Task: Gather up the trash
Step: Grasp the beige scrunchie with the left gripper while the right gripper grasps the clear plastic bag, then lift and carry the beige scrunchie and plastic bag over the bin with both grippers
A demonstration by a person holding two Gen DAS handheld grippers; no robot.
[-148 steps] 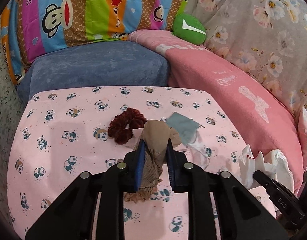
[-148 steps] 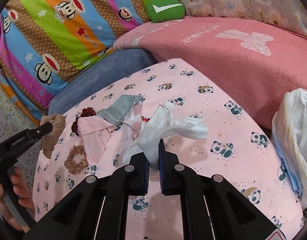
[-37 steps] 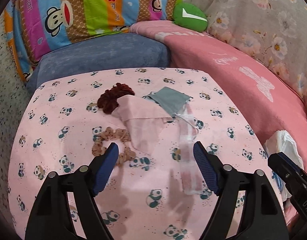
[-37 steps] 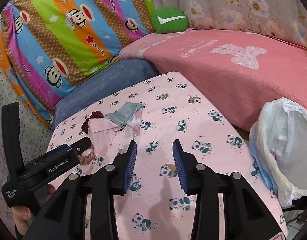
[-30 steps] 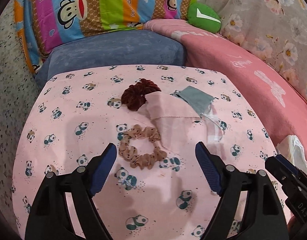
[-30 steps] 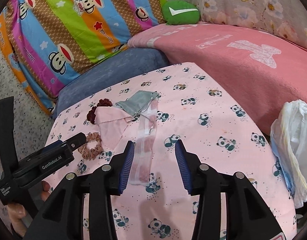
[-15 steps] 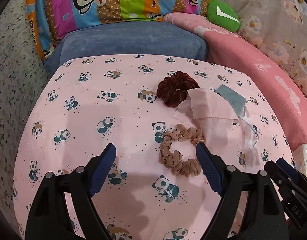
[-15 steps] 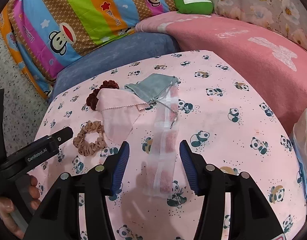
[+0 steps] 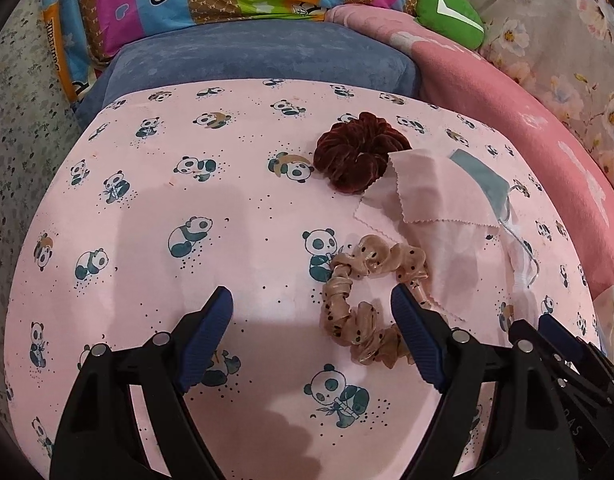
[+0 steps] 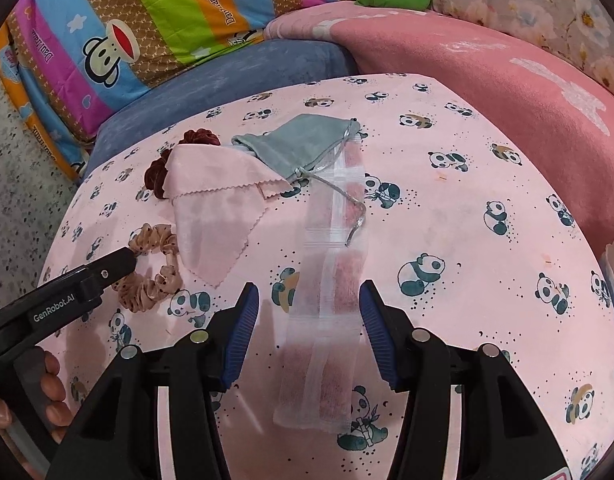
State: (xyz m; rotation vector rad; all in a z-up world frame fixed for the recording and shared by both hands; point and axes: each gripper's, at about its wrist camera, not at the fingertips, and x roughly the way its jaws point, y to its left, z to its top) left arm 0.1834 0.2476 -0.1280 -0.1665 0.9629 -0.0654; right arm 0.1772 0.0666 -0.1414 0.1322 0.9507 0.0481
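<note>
Panda-print bedding (image 10: 487,160) lies under me with my right gripper (image 10: 309,330) half spread and empty over the filmy clear bag (image 10: 331,280), which looks light and slippery so I'd pinch its near end, while my left gripper (image 9: 311,334), empty, is closing beside the soft tan scrunchie (image 9: 367,300).

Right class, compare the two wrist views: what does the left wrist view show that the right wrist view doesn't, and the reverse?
Only the left wrist view: the left tongs from behind, closing with nothing between them, and the whole dark red scrunchie.

Only the right wrist view: the right tongs from behind, astride the sheer mesh bag without pressing it, its full length, and the hand holding the left tongs.

Both: the beige dotted scrunchie, pink cloth, grey pouch, panda sheet and green cushion.
</note>
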